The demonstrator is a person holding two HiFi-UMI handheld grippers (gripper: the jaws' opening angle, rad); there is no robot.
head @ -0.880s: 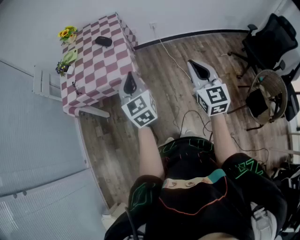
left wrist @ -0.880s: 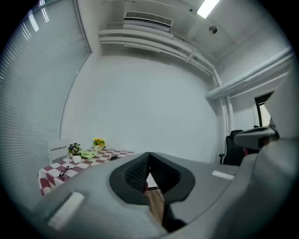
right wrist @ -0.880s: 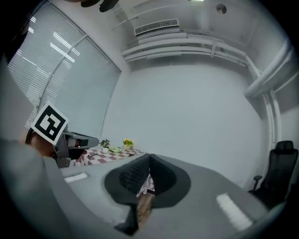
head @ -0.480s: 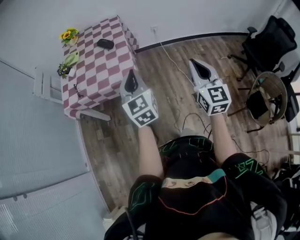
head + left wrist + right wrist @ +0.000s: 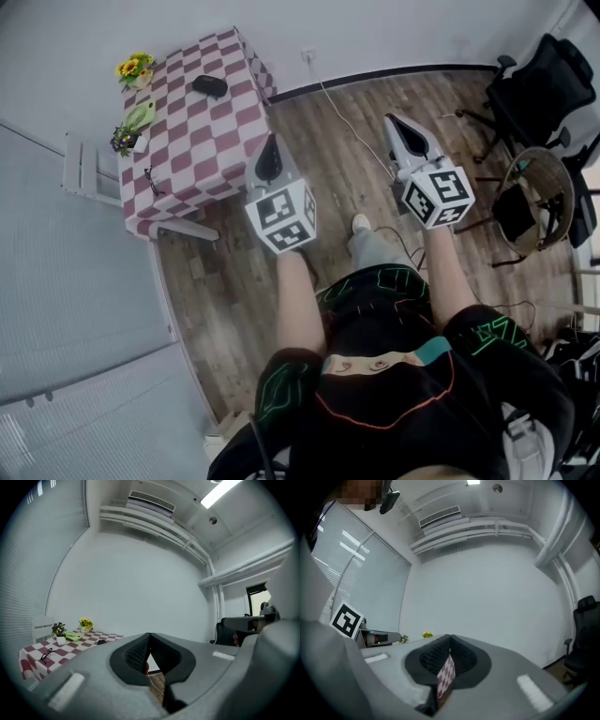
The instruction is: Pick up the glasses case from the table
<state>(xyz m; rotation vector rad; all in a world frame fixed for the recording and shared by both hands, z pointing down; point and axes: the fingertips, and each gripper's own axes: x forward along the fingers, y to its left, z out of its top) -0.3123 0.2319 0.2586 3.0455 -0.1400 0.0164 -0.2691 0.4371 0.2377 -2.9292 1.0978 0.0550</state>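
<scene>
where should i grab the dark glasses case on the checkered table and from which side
Probably across its narrow middle, coming from above: the glasses case lies flat on the table as a low oval, with nothing touching its long sides.

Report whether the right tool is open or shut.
Shut: the right gripper view shows the right tool with jaws meeting at the tips, nothing between them.
</scene>
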